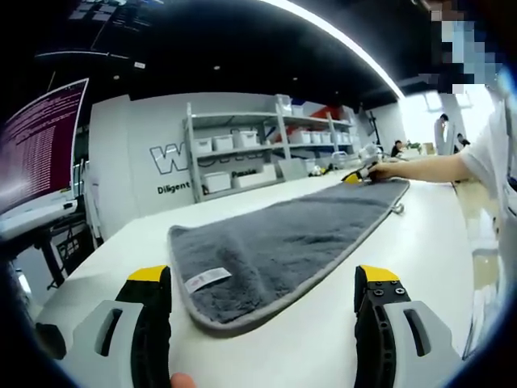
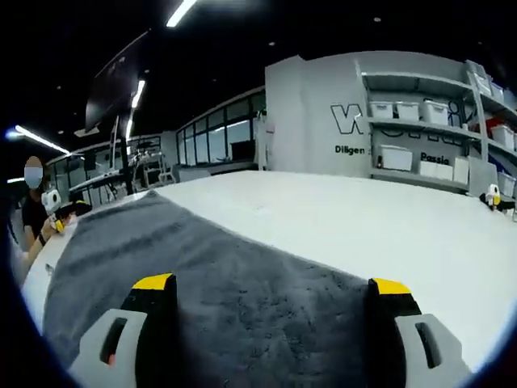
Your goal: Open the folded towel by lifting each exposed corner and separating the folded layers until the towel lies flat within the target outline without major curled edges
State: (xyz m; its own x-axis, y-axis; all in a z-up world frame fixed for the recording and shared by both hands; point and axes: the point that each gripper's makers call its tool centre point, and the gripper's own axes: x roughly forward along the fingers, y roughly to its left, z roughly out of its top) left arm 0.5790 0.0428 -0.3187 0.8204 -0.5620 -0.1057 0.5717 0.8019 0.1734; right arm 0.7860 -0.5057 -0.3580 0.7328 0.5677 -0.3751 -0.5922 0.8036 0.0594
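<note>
grey towel (image 1: 283, 242) lies spread along the white table (image 1: 420, 267), both the left gripper (image 1: 262, 311) and right gripper (image 2: 271, 319) wide open, empty, apparently poised to check edges.

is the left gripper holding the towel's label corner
No, the left gripper is open, and the grey towel's label corner lies on the table between its jaws.

light: bright ceiling strip lights (image 1: 339, 36) | glare: window (image 1: 420, 109) blown out | ceiling dark | edges: fisheye-bent, soft blur
</note>
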